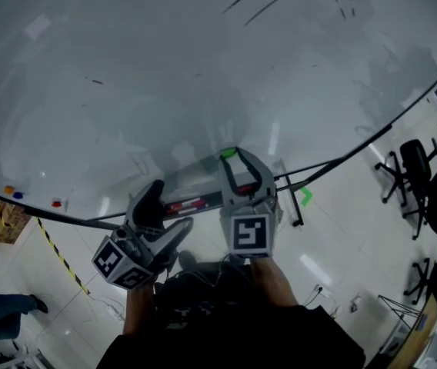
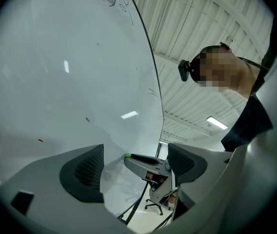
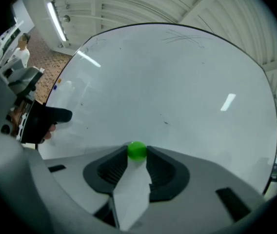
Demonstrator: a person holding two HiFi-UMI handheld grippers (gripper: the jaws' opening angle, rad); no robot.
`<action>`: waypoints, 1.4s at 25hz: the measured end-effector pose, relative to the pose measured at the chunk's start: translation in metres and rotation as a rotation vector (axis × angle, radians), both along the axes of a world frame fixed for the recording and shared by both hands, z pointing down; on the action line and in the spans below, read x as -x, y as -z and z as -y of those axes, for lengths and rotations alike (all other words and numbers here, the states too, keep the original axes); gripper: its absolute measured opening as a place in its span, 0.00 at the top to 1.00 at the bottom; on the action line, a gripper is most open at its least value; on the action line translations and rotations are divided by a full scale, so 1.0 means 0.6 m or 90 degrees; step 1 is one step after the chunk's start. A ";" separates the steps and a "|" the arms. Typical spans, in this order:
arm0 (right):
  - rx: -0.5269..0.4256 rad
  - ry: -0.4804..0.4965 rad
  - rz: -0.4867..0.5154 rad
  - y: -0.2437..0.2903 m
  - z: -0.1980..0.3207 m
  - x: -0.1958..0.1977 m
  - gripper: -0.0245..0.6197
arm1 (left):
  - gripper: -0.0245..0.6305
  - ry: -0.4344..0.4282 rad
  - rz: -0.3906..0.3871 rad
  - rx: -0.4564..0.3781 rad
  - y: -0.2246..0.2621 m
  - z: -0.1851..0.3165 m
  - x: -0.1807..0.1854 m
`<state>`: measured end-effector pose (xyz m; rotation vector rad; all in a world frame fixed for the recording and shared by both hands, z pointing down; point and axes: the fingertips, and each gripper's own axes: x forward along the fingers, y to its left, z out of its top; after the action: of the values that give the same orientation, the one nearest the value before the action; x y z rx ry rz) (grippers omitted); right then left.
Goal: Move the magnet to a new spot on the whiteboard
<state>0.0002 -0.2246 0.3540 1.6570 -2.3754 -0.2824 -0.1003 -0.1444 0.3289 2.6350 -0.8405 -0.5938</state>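
The whiteboard [image 1: 165, 68] was smooth and glossy, throwing back the ceiling lights as pale streaks. The magnet [image 3: 137, 150] looked like hard plastic, bright green with a soft sheen. The shell of my right gripper [image 3: 137, 156] was matt grey plastic, as was that of my left gripper [image 2: 136, 152]. My pads [image 3: 110, 172] were black, dull and finely ribbed, rubbery in look. The floor [image 1: 341, 229] was pale and polished.
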 end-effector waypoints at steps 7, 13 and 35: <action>0.053 0.061 0.082 -0.002 -0.006 -0.019 0.73 | 0.34 -0.010 -0.003 0.000 -0.001 -0.006 -0.015; 0.081 0.104 0.131 0.003 -0.017 -0.027 0.73 | 0.34 -0.008 0.000 -0.002 0.004 -0.007 -0.034; 0.073 0.165 0.162 0.023 -0.034 -0.037 0.73 | 0.34 -0.010 -0.024 0.021 -0.014 -0.015 -0.049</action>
<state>0.0224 -0.2044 0.3403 1.4073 -2.7401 0.0257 -0.0710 -0.1352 0.3371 2.5908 -0.8111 -0.6185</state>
